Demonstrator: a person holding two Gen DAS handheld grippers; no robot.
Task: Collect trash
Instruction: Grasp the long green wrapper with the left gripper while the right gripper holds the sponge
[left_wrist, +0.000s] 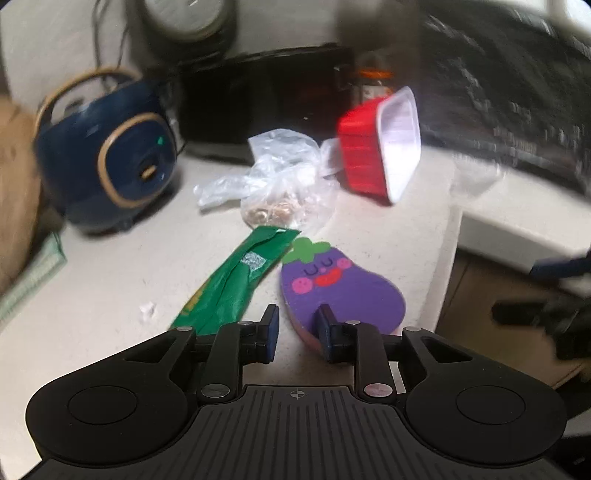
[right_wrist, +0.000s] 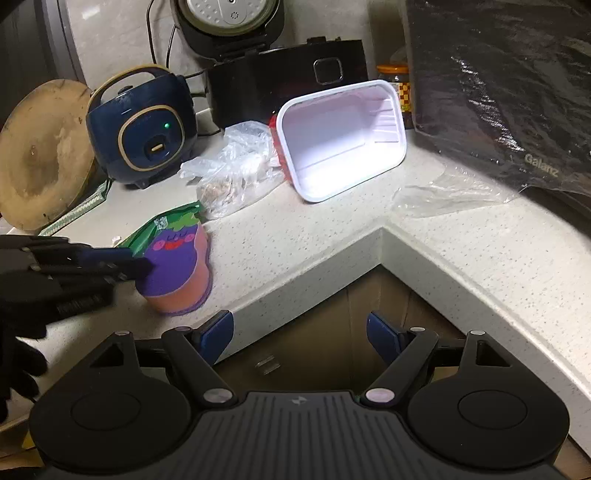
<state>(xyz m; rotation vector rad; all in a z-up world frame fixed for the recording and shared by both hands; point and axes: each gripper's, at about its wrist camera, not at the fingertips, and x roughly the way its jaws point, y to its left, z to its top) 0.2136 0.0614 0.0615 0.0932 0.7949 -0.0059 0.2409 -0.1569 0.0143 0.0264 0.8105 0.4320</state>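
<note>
A green snack wrapper (left_wrist: 229, 280) lies flat on the white counter, next to a purple eggplant-shaped sponge (left_wrist: 332, 284). Behind them are a crumpled clear plastic bag with scraps (left_wrist: 284, 181) and a red tub with a white inside (left_wrist: 380, 144) tipped on its side. My left gripper (left_wrist: 297, 332) is open and empty, low over the counter, its right finger over the sponge's near end and the wrapper just left of it. It also shows in the right wrist view (right_wrist: 125, 264). My right gripper (right_wrist: 299, 336) is open and empty, off the counter's inner corner, above a cardboard box (right_wrist: 317, 343).
A blue rice cooker (right_wrist: 142, 129), a black cooker (right_wrist: 284, 81) and a jar (right_wrist: 400, 88) stand at the back. A plastic-covered microwave (right_wrist: 509, 92) fills the right. A round wooden board (right_wrist: 40, 155) leans at left. Clear film (right_wrist: 443, 194) lies near the corner edge (right_wrist: 382, 236).
</note>
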